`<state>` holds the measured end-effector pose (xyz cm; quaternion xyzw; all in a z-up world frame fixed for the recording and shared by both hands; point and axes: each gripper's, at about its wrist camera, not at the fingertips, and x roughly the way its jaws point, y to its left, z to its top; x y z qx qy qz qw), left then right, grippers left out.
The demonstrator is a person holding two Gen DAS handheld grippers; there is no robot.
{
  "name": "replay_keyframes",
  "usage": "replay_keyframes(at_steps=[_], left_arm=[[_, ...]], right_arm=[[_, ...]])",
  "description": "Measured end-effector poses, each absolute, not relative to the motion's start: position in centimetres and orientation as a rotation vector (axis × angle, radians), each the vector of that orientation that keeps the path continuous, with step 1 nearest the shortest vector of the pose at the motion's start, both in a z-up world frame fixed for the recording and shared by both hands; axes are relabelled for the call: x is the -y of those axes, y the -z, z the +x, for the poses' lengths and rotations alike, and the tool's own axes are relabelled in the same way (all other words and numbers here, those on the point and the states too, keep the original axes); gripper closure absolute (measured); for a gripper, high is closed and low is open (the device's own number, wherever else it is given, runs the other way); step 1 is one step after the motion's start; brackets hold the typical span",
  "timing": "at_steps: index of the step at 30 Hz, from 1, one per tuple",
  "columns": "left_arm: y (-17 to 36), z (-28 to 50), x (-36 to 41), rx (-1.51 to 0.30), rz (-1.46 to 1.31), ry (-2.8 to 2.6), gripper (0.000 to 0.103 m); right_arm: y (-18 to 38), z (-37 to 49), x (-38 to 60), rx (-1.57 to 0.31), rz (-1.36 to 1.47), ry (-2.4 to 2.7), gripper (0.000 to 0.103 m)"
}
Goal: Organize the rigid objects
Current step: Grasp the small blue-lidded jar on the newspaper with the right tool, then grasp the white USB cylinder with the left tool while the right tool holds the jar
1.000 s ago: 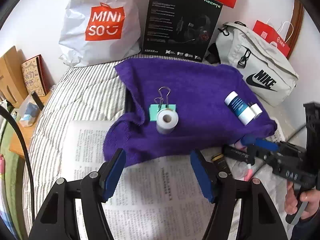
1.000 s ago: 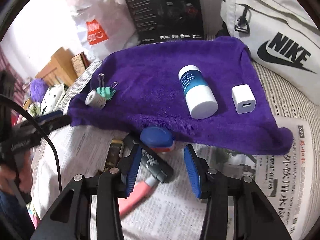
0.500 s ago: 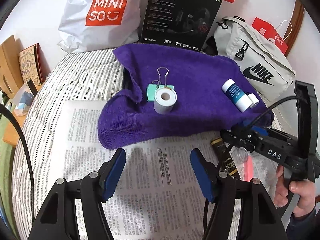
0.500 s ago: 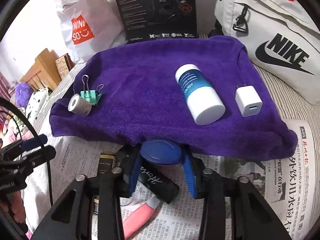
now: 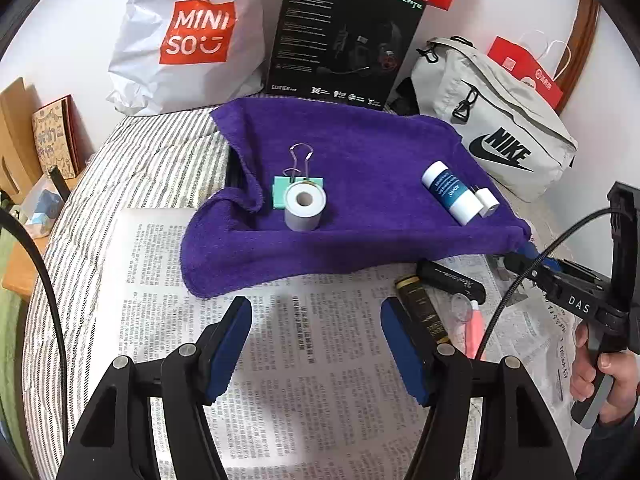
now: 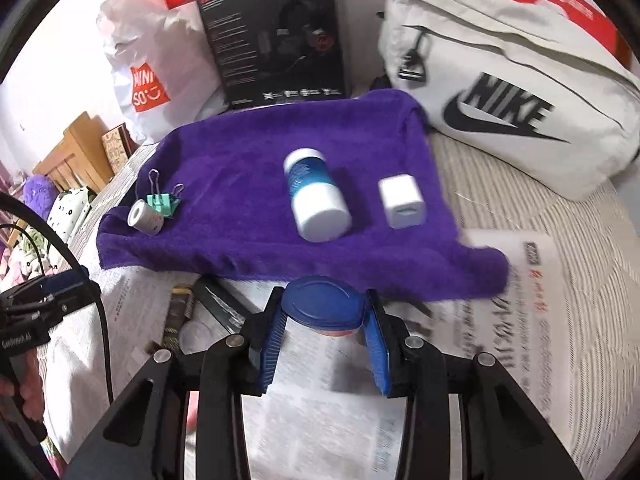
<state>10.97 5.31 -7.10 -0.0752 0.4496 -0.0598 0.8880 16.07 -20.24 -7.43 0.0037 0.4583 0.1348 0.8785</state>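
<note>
right gripper (image 6: 323, 334): pads pinched a blue-capped container (image 6: 322, 307) by its sides, held just in front of the towel's near edge, over the newspaper
left gripper (image 5: 316, 344): jaws spread, nothing between them, hovered over the newspaper (image 5: 304, 380)
purple towel (image 5: 360, 184): spread on the striped bedding (image 5: 140, 168), near edge overlapping the newspaper
on towel, left: white tape roll (image 5: 305, 207) touching a mint binder clip (image 5: 298, 188) behind it
on towel, right: white bottle with blue label (image 6: 316, 196) lying on its side, white charger cube (image 6: 401, 201) just beside it, apart
on newspaper: black tube with white lettering (image 5: 450, 281), black-and-gold tube (image 5: 422, 311), pink item (image 5: 474, 328) under the cable, all near the towel's right corner
behind towel: Miniso bag (image 5: 188, 36), black headset box (image 5: 344, 36), grey Nike bag (image 5: 496, 128), red paper bags (image 5: 524, 72)
person: hand (image 5: 600, 368) on the right gripper's handle at the left view's right edge
</note>
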Motion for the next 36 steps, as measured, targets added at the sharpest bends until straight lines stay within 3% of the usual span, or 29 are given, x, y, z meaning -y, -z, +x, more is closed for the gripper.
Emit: replay_keyframes(at_steps=[26,35,36], left_arm=[[9.6,8.8,1.5,-0.968,0.092,0.196,0.038],[10.2,9.4,1.9,-0.968,0.111,0.253,0.059],[10.2,9.4,2.1,-0.965,0.119,0.255,0.066]], right_arm=[[9.9,11.1,25.4,-1.010,0.060,-0.292,0.065],[10.3,11.0,25.1,-0.996,0.055,-0.278,0.066],[10.3,11.0,25.1,-0.995,0.054,-0.277,0.066]])
